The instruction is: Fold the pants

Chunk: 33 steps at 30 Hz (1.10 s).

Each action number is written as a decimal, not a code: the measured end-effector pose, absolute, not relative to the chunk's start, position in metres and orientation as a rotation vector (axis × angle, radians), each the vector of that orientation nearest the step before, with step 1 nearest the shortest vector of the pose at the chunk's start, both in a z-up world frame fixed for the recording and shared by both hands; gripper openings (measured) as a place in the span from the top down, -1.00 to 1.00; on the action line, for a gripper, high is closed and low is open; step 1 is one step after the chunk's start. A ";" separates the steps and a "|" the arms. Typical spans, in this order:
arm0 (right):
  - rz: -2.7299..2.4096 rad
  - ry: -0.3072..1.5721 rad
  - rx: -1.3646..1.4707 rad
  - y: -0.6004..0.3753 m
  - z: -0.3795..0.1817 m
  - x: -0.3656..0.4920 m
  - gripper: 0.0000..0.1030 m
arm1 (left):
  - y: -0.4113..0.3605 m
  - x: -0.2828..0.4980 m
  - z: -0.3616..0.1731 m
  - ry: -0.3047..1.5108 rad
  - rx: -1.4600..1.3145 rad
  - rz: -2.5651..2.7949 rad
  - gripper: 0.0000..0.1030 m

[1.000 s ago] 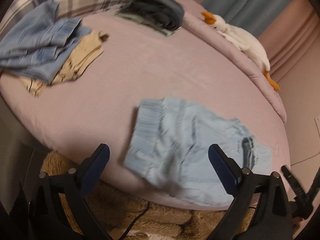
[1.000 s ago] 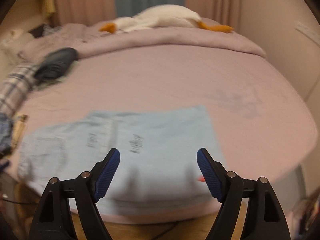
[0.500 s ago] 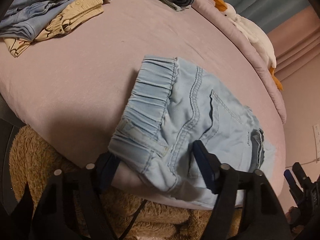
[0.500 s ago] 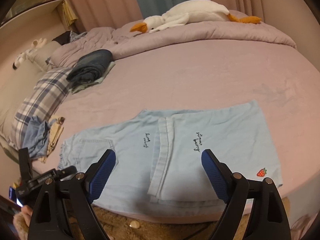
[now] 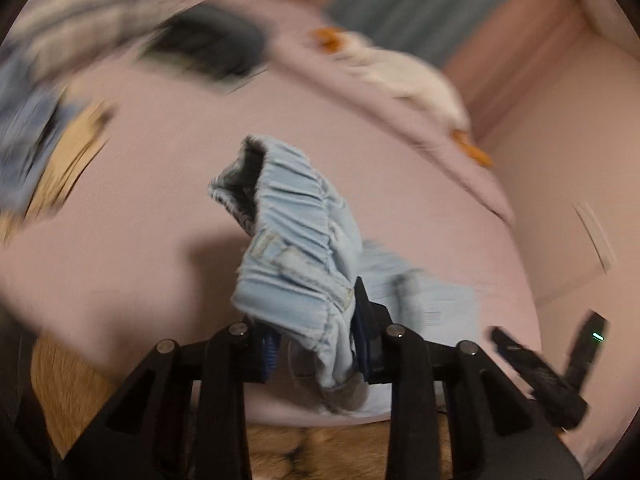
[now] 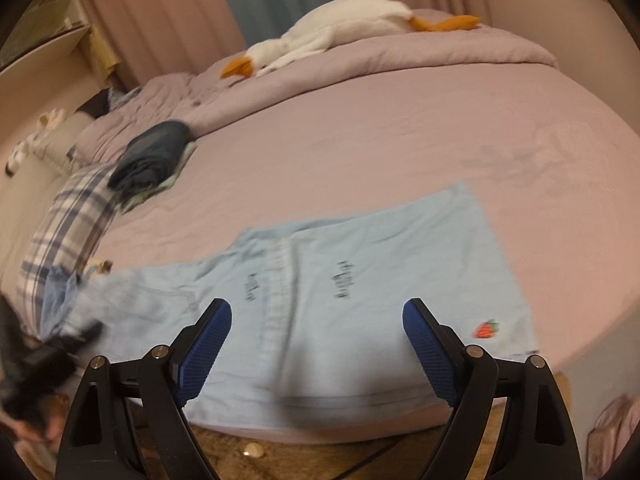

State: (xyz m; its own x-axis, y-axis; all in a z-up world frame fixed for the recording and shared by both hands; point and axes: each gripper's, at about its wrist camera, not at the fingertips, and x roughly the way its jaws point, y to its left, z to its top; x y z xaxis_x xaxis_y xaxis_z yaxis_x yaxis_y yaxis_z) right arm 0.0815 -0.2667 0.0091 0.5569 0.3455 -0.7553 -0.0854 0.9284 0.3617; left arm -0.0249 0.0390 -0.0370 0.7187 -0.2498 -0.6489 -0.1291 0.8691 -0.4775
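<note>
- The left tongs (image 5: pixel 314 344) pinch the pants (image 5: pixel 296 264) at the elastic waistband, near a belt loop, the jaws having just been closing with the denim bunched between them.
- The waistband end stands lifted off the bed (image 5: pixel 140 208), its opening gaping toward the far side; the view is blurred by motion.
- In the right wrist view, the right tongs (image 6: pixel 318 354) hang spread wide above the pant legs, holding nothing and touching no cloth.
- The pants (image 6: pixel 360 272) lie along the near edge of the bed (image 6: pixel 400 128), legs already doubled one over the other, a strawberry patch near the hem at right.
- The step in hand looks to be carrying the waist over toward the hems to halve the length.
- Doing it well likely means keeping both waistband layers in the pinch, lifting just high enough to clear the cloth, and travelling along the line of the legs so the edges stack.
- The right tongs could pin or grip the hem end so the legs do not drag off the bed edge.
- A dark folded pile (image 6: pixel 154 156) and a plush goose (image 6: pixel 328 36) sit well apart from the work, and should not interfere.
</note>
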 end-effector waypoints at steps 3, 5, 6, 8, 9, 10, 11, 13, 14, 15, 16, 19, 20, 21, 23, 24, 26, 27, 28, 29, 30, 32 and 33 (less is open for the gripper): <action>0.208 0.944 0.349 -0.290 0.008 0.080 -0.69 | -0.010 -0.003 -0.014 0.751 -0.449 -0.240 0.44; 0.178 0.942 0.376 -0.305 0.006 0.077 -0.69 | -0.047 0.015 -0.010 0.761 -0.391 -0.327 0.44; 0.160 0.940 0.387 -0.312 0.005 0.075 -0.70 | -0.066 0.025 -0.012 0.778 -0.362 -0.365 0.44; 0.131 0.936 0.398 -0.323 0.004 0.071 -0.69 | -0.097 0.045 -0.023 0.832 -0.330 -0.425 0.44; 0.107 0.936 0.405 -0.330 0.002 0.068 -0.69 | -0.112 0.054 -0.032 0.865 -0.318 -0.453 0.43; 0.092 0.938 0.411 -0.335 0.001 0.067 -0.69 | -0.124 0.061 -0.043 0.898 -0.306 -0.473 0.42; 0.076 0.940 0.419 -0.341 -0.001 0.065 -0.69 | -0.137 0.069 -0.055 0.936 -0.291 -0.488 0.40; 0.041 0.953 0.441 -0.353 -0.007 0.063 -0.70 | -0.152 0.079 -0.071 0.978 -0.285 -0.519 0.27; 0.029 0.960 0.447 -0.357 -0.009 0.061 -0.70 | -0.158 0.082 -0.078 1.003 -0.311 -0.560 0.22; 0.018 0.966 0.451 -0.361 -0.011 0.059 -0.70 | -0.160 0.087 -0.079 1.014 -0.332 -0.575 0.08; 0.006 0.972 0.451 -0.365 -0.013 0.058 -0.70 | -0.161 0.088 -0.080 1.023 -0.350 -0.592 -0.02; -0.020 0.979 0.457 -0.374 -0.015 0.053 -0.70 | -0.157 0.085 -0.072 1.025 -0.371 -0.636 -0.22; -0.024 0.979 0.466 -0.377 -0.015 0.053 -0.70 | -0.151 0.083 -0.067 1.021 -0.379 -0.632 -0.27; -0.027 0.978 0.474 -0.378 -0.015 0.052 -0.70 | -0.146 0.079 -0.061 1.008 -0.390 -0.631 -0.36; -0.029 0.972 0.476 -0.379 -0.013 0.051 -0.70 | -0.125 0.071 -0.052 0.960 -0.417 -0.615 -0.54; -0.026 0.970 0.472 -0.377 -0.013 0.053 -0.69 | -0.119 0.067 -0.051 0.948 -0.414 -0.592 -0.64; 0.001 0.966 0.465 -0.370 -0.012 0.059 -0.69 | -0.102 0.059 -0.051 0.941 -0.371 -0.490 -0.64; 0.037 0.967 0.472 -0.365 -0.012 0.062 -0.69 | -0.095 0.057 -0.054 0.946 -0.346 -0.439 -0.64; 0.073 0.971 0.486 -0.361 -0.014 0.064 -0.69 | -0.089 0.056 -0.060 0.956 -0.330 -0.398 -0.62; 0.097 0.975 0.496 -0.358 -0.016 0.069 -0.68 | -0.080 0.054 -0.067 0.980 -0.326 -0.352 -0.61; 0.130 0.982 0.503 -0.353 -0.018 0.073 -0.55 | -0.077 0.052 -0.072 0.996 -0.329 -0.331 -0.61; 0.206 1.004 0.515 -0.339 -0.023 0.086 -0.24 | -0.067 0.049 -0.084 1.023 -0.343 -0.290 -0.61; 0.237 1.020 0.524 -0.333 -0.028 0.093 -0.13 | -0.065 0.048 -0.088 1.031 -0.350 -0.279 -0.61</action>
State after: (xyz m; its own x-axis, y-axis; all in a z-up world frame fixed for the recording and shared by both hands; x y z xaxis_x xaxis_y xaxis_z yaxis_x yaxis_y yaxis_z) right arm 0.0927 -0.3328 -0.0282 0.5113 0.4243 -0.7473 0.0521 0.8527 0.5198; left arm 0.0475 -0.0646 -0.0880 0.4874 -0.3860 -0.7832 0.0618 0.9100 -0.4100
